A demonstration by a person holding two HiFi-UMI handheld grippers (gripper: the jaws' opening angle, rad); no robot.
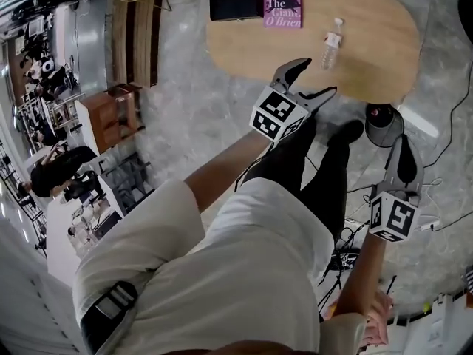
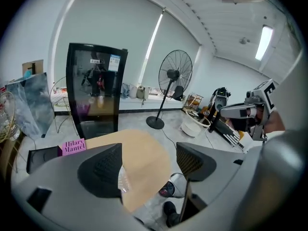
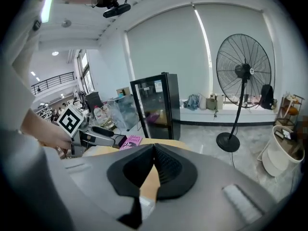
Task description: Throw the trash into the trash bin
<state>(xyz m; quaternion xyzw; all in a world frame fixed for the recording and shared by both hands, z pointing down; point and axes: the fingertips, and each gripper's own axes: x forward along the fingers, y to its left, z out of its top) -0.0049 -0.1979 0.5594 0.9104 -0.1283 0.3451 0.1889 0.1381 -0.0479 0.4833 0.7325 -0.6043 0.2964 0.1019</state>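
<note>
Looking down, I judged nothing done yet: the bottle (image 1: 332,43) sat on the table (image 1: 369,58), and the bin (image 1: 382,124) waited on the floor beside it. My left gripper (image 1: 319,76) hung wide open near the bottle, holding nothing. My right gripper (image 1: 403,145) was closed on nothing.

I am in a big bright room. The floor (image 1: 192,109) is grey stone. A light brown wooden table (image 1: 369,58) stands in front of me. Past it are a tall black cabinet (image 2: 94,88) with a glass door and a big black fan (image 3: 243,71). White blinds (image 3: 163,47) cover the windows. A long light (image 2: 264,40) shines overhead.
</note>
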